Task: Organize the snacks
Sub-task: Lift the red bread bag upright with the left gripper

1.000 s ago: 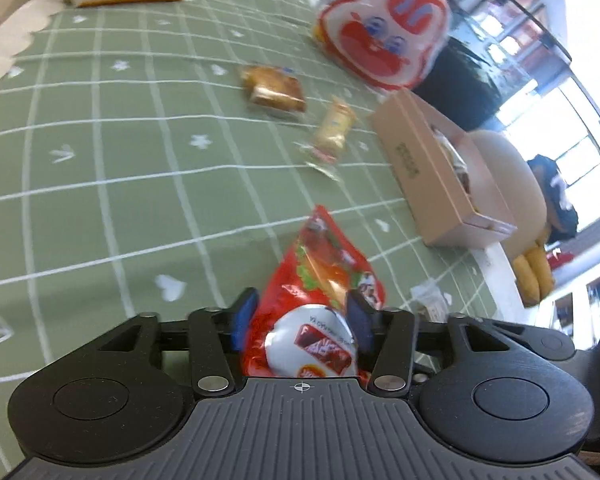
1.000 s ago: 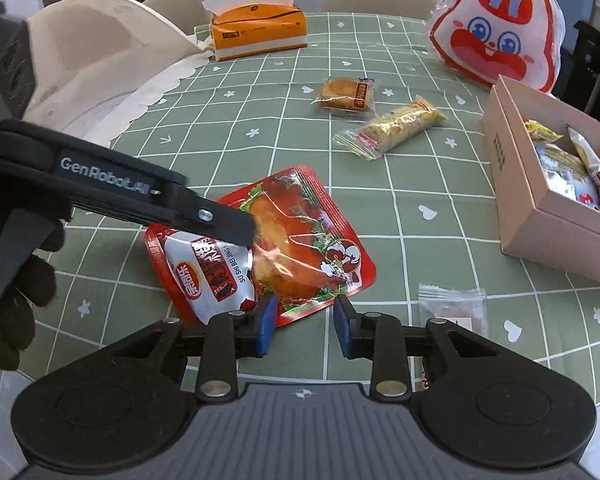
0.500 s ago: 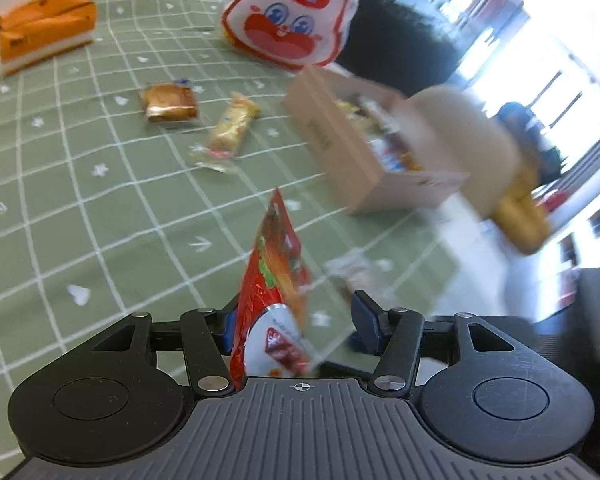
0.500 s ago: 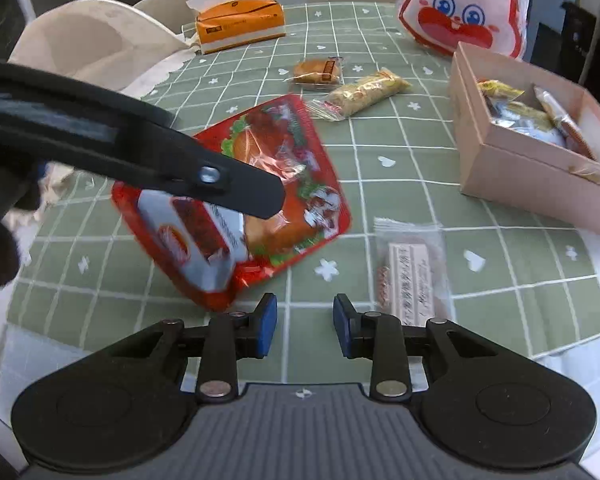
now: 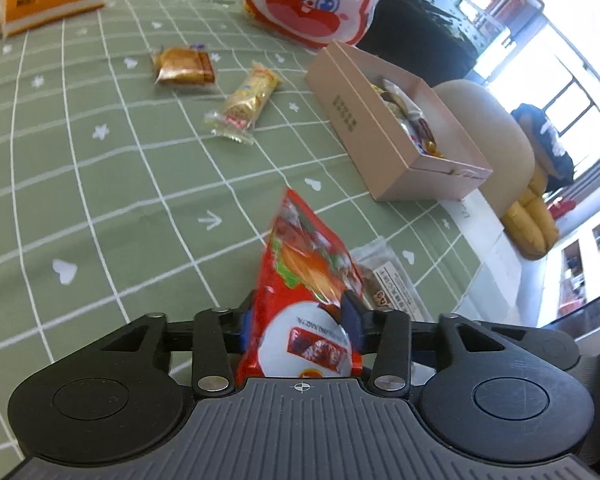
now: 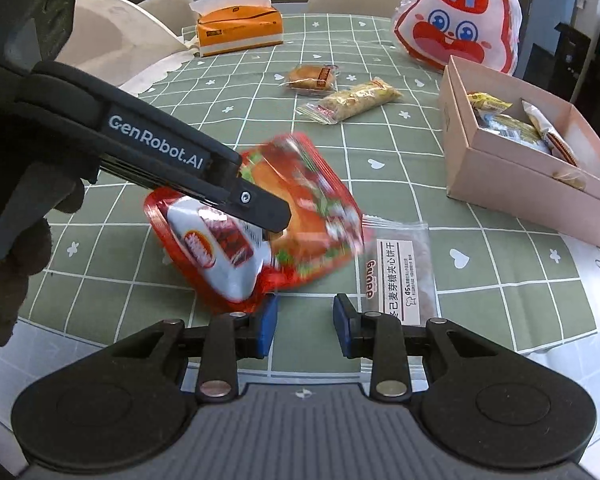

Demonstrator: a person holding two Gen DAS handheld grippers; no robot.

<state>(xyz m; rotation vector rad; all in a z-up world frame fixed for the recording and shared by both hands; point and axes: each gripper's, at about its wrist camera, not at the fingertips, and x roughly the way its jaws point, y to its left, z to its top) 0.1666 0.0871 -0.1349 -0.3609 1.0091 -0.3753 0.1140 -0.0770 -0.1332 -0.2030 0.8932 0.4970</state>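
My left gripper [image 5: 300, 316] is shut on a red snack pouch [image 5: 304, 276] and holds it above the green checked tablecloth. The right wrist view shows the same pouch [image 6: 300, 216] tilted in the air, pinched by the left gripper [image 6: 266, 220]. My right gripper [image 6: 305, 322] is open and empty near the table's front edge, just below the pouch. A clear biscuit packet [image 6: 396, 272] lies flat right of the pouch. A pink cardboard box [image 6: 516, 184] with several snacks inside stands at the right. A small cake packet [image 6: 312, 77] and a long bar packet [image 6: 352, 100] lie farther back.
A rabbit-face snack bag [image 6: 456, 20] stands behind the box. An orange tissue box [image 6: 238, 28] sits at the back left. Chairs stand around the table [image 6: 100, 264]. The table's front edge is close to my right gripper.
The left gripper has lifted the red pouch off the tablecloth and turned toward the box. The right gripper has backed off slightly and stays open.
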